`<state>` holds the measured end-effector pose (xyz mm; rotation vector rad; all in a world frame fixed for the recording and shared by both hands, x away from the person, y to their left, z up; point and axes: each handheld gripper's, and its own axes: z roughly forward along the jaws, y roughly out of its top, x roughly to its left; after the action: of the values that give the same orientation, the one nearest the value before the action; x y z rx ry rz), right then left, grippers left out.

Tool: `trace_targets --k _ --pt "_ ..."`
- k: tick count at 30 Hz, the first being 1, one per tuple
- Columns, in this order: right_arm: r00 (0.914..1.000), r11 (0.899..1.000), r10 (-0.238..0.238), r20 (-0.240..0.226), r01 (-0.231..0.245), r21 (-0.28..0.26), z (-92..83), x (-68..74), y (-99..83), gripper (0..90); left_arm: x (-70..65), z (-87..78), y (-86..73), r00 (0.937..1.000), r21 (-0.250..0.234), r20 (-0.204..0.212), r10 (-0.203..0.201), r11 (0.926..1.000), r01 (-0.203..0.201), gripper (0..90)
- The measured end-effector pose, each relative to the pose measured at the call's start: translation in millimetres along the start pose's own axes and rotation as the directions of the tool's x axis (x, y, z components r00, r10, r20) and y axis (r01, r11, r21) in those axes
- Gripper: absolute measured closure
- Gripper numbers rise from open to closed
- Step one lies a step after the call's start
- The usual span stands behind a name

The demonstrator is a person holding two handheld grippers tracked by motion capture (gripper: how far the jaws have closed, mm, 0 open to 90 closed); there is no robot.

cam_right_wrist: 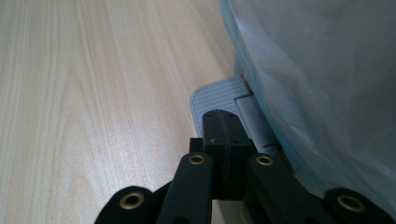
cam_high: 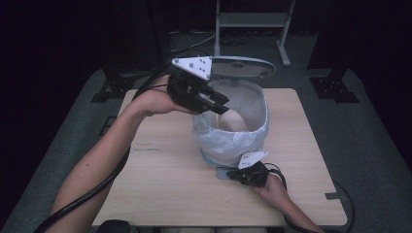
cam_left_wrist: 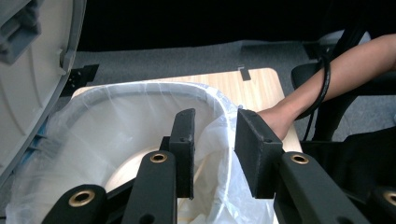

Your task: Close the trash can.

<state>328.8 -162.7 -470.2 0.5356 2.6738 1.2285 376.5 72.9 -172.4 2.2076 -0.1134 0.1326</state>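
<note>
Fingers (cam_left_wrist: pixel 184 140) of the left gripper (cam_left_wrist: pixel 215 154) straddle, unpinched, the thin, slippery bin liner (cam_left_wrist: pixel 219 154) at its rim; right gripper (cam_right_wrist: pixel 224 140), closed, presses the pedal (cam_right_wrist: pixel 217 95).

Table: we see a square top of pale wood grain (cam_high: pixel 165 179), its corners rounded, with a small strip of dark tape at its right edge (cam_high: pixel 332 196).
Floor: grey carpet (cam_high: pixel 369 145) lies all round the table.
Beyond the table: a light metal frame with a low shelf (cam_high: pixel 252 22) stands on the carpet at the far side.
Stands: we make out dark footed bases (cam_high: pixel 333 87) at the table's far corners, left and right.
Cables: some lie on the floor near the frame (cam_high: pixel 194 41).
Light: the tabletop is lit; the surroundings fall away into near black (cam_high: pixel 58 34).
Walls: too dark for us to tell.
</note>
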Motion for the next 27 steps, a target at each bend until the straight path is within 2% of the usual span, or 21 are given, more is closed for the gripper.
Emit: trace_targets --k 4,10,21,27 --pt "1.0000 1.000 0.003 0.003 -0.003 0.002 -0.1 0.4 0.2 89.9 -0.2 -4.8 -9.9 0.9996 -0.013 0.008 -0.028 0.9995 0.028 64.6" --pt "1.0000 1.000 0.006 0.005 -0.006 0.003 0.0 0.7 0.3 89.9 -3.1 -11.8 -21.1 0.9989 -0.020 0.009 -0.047 0.9987 0.047 61.7" --pt "1.0000 1.000 0.001 0.004 -0.001 0.002 -0.1 0.3 0.2 89.9 -7.1 -29.6 -43.7 0.9955 -0.011 -0.036 -0.088 0.9961 0.087 53.4" --pt "1.0000 1.000 0.003 0.008 -0.003 0.005 -0.3 0.7 0.4 89.9 -10.1 -37.5 -58.1 0.9933 -0.024 -0.029 -0.112 0.9935 0.111 46.5"
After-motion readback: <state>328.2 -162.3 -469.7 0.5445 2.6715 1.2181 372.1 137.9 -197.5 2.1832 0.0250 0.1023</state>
